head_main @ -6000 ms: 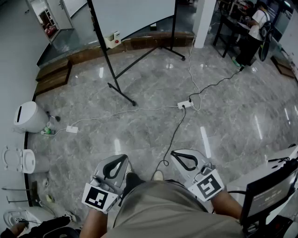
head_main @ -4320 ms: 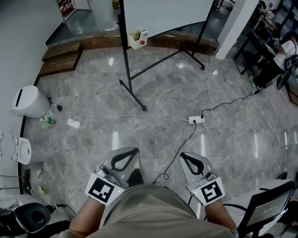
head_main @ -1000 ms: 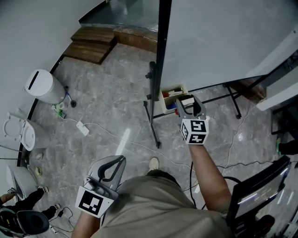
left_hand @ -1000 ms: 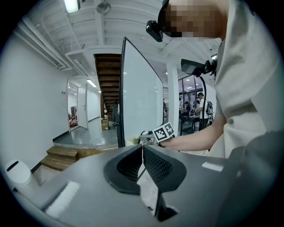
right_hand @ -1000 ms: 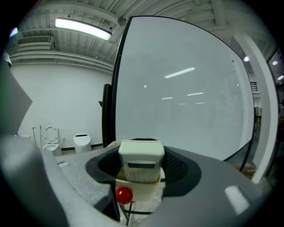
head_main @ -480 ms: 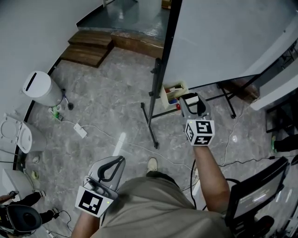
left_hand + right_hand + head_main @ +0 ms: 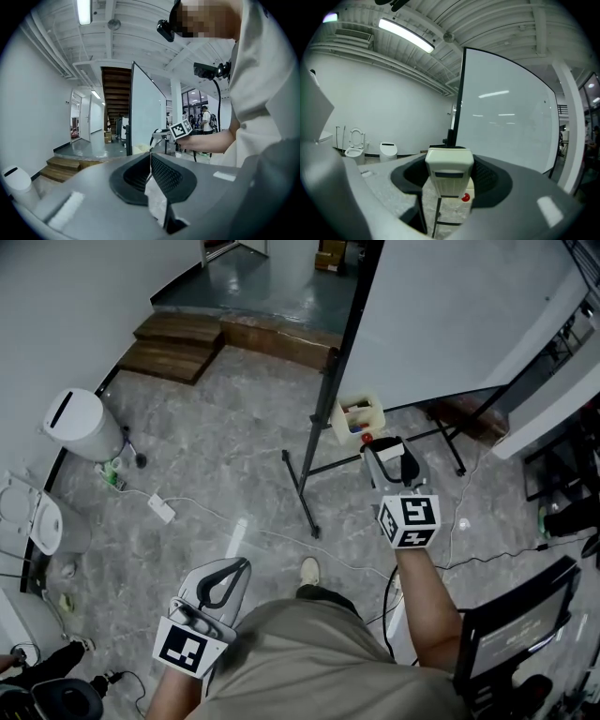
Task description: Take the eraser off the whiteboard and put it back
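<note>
Cream eraser (image 7: 449,176), just one, one whiteboard (image 7: 450,315)

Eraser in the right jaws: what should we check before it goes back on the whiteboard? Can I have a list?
1. Grip on the eraser by the right gripper: ok, pinched between both jaws.
2. View of the whiteboard: ok, it stands just right of the eraser.
3. Bare spot on the board: ok, the surface looks blank.
4. Place of the left gripper: ok, jaws together, empty, low by the waist.
5. Path past the marker box: cannot tell.
6. Whether the eraser will stick: cannot tell.
</note>
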`<state>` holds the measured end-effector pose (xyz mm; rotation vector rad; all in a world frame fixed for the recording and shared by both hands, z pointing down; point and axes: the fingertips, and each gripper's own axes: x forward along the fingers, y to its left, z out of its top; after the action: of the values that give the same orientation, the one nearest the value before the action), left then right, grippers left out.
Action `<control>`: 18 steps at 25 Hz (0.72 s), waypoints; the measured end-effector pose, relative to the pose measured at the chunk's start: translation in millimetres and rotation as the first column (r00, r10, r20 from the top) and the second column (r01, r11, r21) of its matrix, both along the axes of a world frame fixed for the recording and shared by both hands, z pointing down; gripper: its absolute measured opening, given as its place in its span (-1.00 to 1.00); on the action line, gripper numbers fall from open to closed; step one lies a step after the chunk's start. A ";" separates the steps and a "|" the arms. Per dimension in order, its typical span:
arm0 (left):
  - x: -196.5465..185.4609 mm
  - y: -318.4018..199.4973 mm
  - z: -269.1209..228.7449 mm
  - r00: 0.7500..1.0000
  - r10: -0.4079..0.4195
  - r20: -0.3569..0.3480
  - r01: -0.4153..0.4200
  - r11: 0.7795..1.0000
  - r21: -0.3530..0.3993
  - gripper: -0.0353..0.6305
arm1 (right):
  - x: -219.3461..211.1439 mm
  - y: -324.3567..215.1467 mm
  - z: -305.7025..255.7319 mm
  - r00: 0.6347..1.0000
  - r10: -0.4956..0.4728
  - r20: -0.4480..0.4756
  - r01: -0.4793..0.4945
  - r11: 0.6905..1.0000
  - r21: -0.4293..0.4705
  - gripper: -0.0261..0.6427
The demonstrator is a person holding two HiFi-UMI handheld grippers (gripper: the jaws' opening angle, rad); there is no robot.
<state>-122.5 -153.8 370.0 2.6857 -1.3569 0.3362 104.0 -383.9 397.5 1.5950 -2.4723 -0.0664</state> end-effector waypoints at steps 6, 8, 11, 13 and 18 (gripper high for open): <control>-29.8 48.1 -1.3 1.000 0.017 -0.021 -0.016 1.000 0.022 -0.85 | -32.8 66.2 -28.0 1.000 -0.004 -0.024 0.005 0.999 0.041 -0.14; -39.5 67.7 -2.5 0.999 0.022 -0.028 -0.021 0.999 0.030 -0.85 | -44.2 92.5 -36.9 1.000 -0.005 -0.019 0.006 0.999 0.050 -0.14; -48.6 94.7 -2.0 0.999 0.026 -0.036 -0.025 0.999 0.036 -0.85 | -56.8 130.6 -48.1 1.000 -0.015 -0.017 0.016 0.998 0.067 -0.14; -54.2 111.5 -1.4 0.999 0.030 -0.037 -0.028 0.999 0.038 -0.85 | -65.4 154.4 -55.0 1.000 -0.023 -0.019 0.025 0.996 0.080 -0.14; -68.4 145.1 1.5 0.998 0.049 -0.035 -0.048 0.998 0.039 -0.85 | -85.7 208.3 -64.0 0.999 -0.038 -0.029 0.041 0.994 0.097 -0.14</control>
<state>-190.9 -8.7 371.4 2.7458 -1.3032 0.2675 18.3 -175.6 333.6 1.5718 -2.5158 -0.2170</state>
